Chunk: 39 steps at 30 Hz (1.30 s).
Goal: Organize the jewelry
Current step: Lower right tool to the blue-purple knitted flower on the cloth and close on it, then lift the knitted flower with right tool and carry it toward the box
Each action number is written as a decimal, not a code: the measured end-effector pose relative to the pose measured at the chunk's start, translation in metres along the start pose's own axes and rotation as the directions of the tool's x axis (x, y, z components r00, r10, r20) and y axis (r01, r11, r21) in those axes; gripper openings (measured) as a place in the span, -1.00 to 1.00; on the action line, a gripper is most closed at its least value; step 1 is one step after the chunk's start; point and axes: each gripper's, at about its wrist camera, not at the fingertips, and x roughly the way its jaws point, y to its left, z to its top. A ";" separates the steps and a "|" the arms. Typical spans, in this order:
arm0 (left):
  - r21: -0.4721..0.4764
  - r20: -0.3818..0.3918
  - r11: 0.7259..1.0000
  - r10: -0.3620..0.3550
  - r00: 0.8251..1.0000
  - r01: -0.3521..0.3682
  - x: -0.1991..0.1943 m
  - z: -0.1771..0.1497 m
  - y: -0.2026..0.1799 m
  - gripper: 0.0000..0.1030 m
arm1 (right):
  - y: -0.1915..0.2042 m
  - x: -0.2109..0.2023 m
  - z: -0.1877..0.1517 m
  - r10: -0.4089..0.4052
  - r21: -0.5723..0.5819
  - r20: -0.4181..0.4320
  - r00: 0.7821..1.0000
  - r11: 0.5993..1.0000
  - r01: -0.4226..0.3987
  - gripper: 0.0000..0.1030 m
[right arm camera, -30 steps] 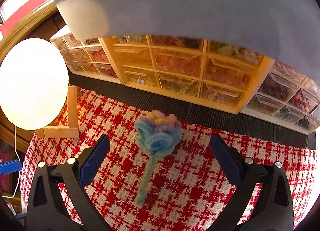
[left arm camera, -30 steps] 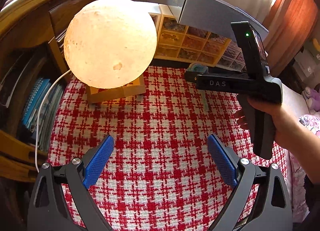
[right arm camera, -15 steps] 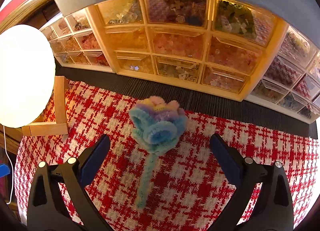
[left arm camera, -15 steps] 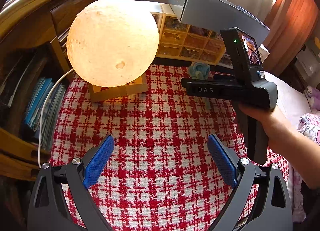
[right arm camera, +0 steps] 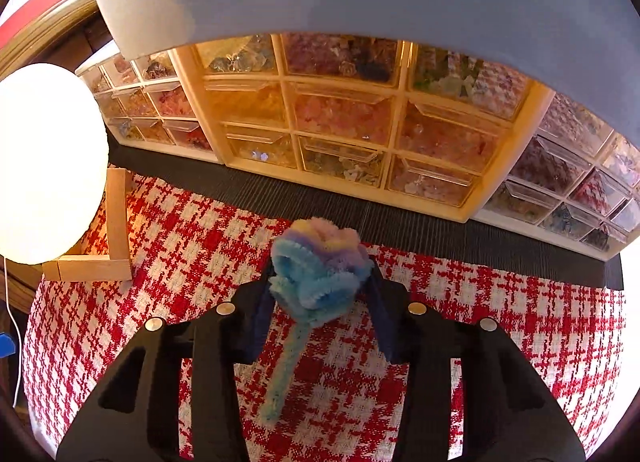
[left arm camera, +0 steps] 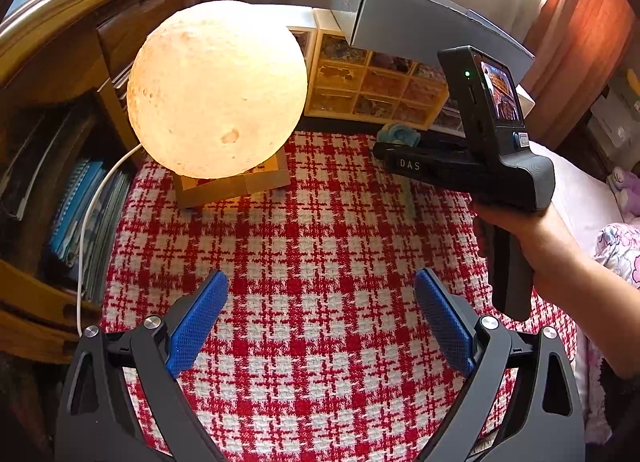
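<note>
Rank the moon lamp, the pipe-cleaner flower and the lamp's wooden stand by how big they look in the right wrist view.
1. Moon lamp, largest though cut off by the frame edge.
2. Pipe-cleaner flower; it sits nearest the camera, between the closing jaws, so it may look oversized.
3. Wooden stand, partly hidden by the lamp; close to the flower, so that order is unsure.

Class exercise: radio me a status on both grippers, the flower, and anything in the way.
Left gripper open, empty, above the cloth. Right gripper closing around the flower head; pads at its sides. Drawers close ahead; lamp to the left.
</note>
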 end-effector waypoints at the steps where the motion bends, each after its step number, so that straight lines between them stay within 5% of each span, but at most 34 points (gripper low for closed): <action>1: 0.001 -0.001 1.000 0.000 1.000 0.000 0.000 0.000 0.000 0.83 | 0.001 -0.001 0.001 0.000 -0.003 0.000 1.000 1.000 0.000 -0.22; 14: 0.000 0.010 1.000 -0.001 1.000 0.001 -0.004 0.002 0.000 0.83 | 0.000 -0.039 -0.007 0.052 -0.024 0.036 0.998 0.998 -0.051 -0.24; 28: 0.027 -0.002 1.000 -0.007 1.000 0.008 0.000 0.005 -0.011 0.83 | -0.014 -0.142 -0.008 0.120 -0.204 0.229 0.966 0.976 -0.073 -0.24; 39: 0.037 0.000 0.999 -0.006 1.000 0.006 -0.001 0.005 -0.016 0.83 | -0.036 -0.205 0.004 0.189 -0.223 0.315 0.930 0.967 -0.121 -0.24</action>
